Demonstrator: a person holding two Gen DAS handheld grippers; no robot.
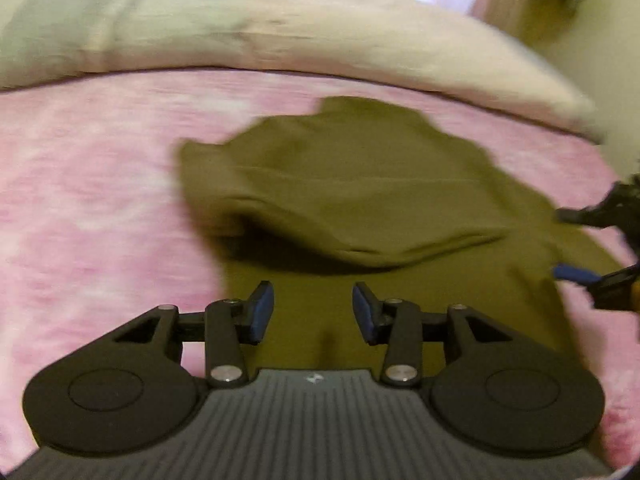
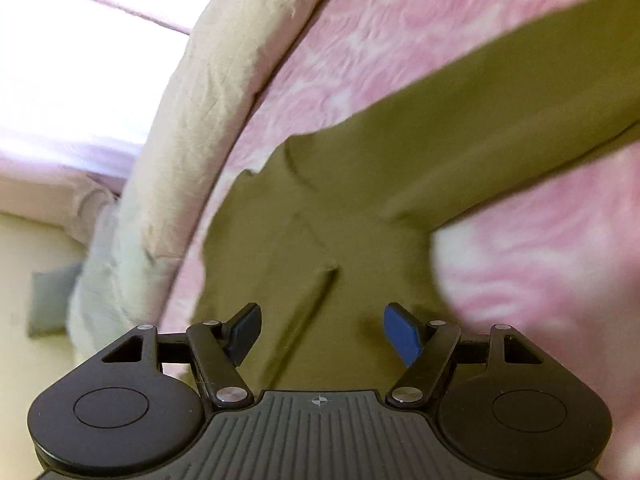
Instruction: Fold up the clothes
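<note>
Beneath and ahead of the left gripper (image 1: 313, 312): olive garment (image 1: 360, 184), spread on pink bed cover (image 1: 88, 200), blurred in both views. Gripper fingers parted wide, blue pads (image 1: 262, 312) facing each other across bare cloth, nothing pinched between them. Just beyond the fingertips, a folded flap of the garment lying over the lower layer, its near edge lifted a little and casting a dark shadow. Farther ahead, a ragged upper edge of the cloth, then a cream pillow (image 1: 240, 28) stretching across the far side of the bed. Off to the right of the left gripper, at the cloth's right edge, the right gripper (image 1: 576, 240) entering from the frame border, one dark finger above and one blue-tipped finger below, spread apart, close to the fabric; contact impossible to tell. From the right wrist view: right gripper (image 2: 322, 332) likewise wide open, holding nothing, blue pad (image 2: 402, 334) on the right finger clearly lit, the left pad darker. Directly between and ahead of its fingers, more olive garment (image 2: 360, 184), with a narrow crease or seam running from near the gripper toward the middle of the cloth. Up and to the right, a long band of the garment reaching away across the pink cover (image 2: 540, 260). Left of the gripper, the cream pillow (image 2: 200, 120) along the bed's edge, and past it a pale floor with a small grey object (image 2: 48, 304), too blurred to identify.
</note>
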